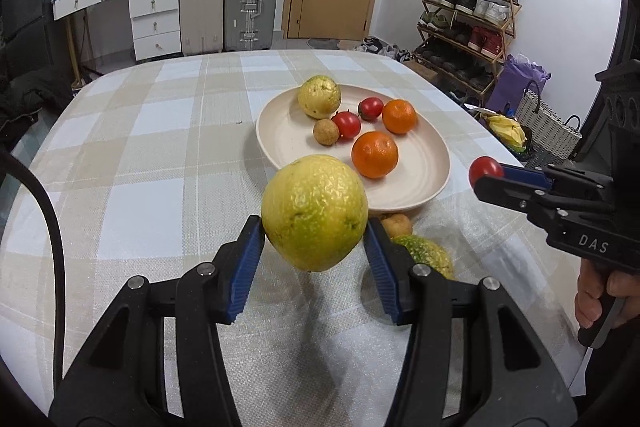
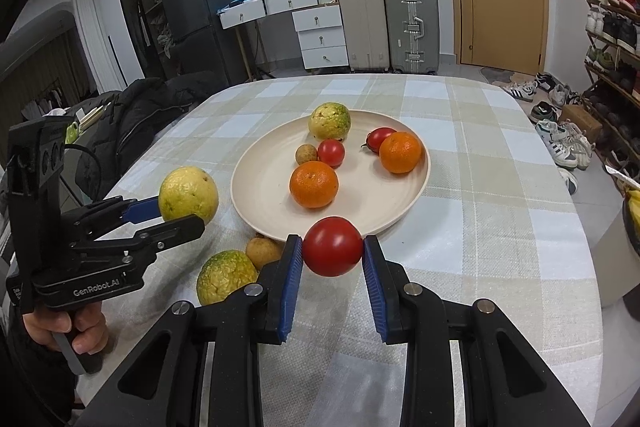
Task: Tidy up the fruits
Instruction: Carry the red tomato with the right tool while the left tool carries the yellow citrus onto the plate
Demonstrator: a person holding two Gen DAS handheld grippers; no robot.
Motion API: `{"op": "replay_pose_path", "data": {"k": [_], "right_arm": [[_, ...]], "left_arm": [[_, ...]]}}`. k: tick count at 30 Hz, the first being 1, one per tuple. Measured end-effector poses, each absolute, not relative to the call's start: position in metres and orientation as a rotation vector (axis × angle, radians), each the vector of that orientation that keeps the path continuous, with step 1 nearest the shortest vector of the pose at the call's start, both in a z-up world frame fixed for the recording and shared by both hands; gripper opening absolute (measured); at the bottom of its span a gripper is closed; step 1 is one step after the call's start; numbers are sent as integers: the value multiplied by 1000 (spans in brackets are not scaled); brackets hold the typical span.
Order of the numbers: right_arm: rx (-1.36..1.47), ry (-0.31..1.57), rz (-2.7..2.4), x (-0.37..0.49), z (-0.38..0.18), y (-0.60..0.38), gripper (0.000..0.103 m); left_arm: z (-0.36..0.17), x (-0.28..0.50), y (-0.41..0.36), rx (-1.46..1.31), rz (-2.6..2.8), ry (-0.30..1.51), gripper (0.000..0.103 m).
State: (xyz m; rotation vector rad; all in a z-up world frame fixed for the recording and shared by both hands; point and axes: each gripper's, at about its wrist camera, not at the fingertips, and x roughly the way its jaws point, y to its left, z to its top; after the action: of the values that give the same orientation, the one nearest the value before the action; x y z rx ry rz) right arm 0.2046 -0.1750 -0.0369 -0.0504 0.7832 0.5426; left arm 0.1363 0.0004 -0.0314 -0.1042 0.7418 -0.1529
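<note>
So, left gripper [image 1: 314, 247]: its jaws pinched a big yellow-green fruit [image 1: 315, 211] by its two sides and held it up off the table.
Right gripper [image 2: 332, 267]: its jaws pinched a small red tomato [image 2: 332, 246] between the blue pads [image 2: 292, 279], also up in the air.
Where the plate was: the cream plate [image 2: 256, 195] sat just past both sets of jaws, on the checked tablecloth [image 2: 500, 195].
How the big fruit would handle: I think it was heavy, round and bumpy, with a hard skin. It could roll out if held too near the tip, so the fat middle looked like the best place to hold.
How the tomato would handle: I think it was light, smooth and soft. A hard squeeze could squash it, so a gentle hold across the middle seemed best.
Count on the plate: one yellow-green fruit, two oranges, two tomatoes and one small brown fruit.
Count on the cloth: one greener bumpy fruit [image 2: 226, 277] and one small brown fruit [image 2: 264, 251], both lying under and beside the jaws, close to the near rim of the plate.
Count in the jaws: one big fruit and one tomato.
What was left: I think these two held fruits were to go on the plate next, then the two on the cloth.
</note>
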Motion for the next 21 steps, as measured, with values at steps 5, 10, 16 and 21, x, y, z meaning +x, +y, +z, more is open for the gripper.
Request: {"op": "replay_pose_path", "data": {"k": [5, 10, 16, 21], "right_arm": [[-26, 774, 540, 210, -36, -180, 31], [-12, 760, 524, 219, -35, -185, 31], [10, 759, 519, 232, -35, -189, 31], [30, 758, 516, 244, -34, -190, 31]], "left_arm": [[-24, 135, -1, -101, -147, 725, 49], [-19, 138, 0, -112, -137, 718, 49], [-18, 149, -1, -119, -123, 725, 49], [-16, 158, -3, -121, -114, 724, 49]]}}
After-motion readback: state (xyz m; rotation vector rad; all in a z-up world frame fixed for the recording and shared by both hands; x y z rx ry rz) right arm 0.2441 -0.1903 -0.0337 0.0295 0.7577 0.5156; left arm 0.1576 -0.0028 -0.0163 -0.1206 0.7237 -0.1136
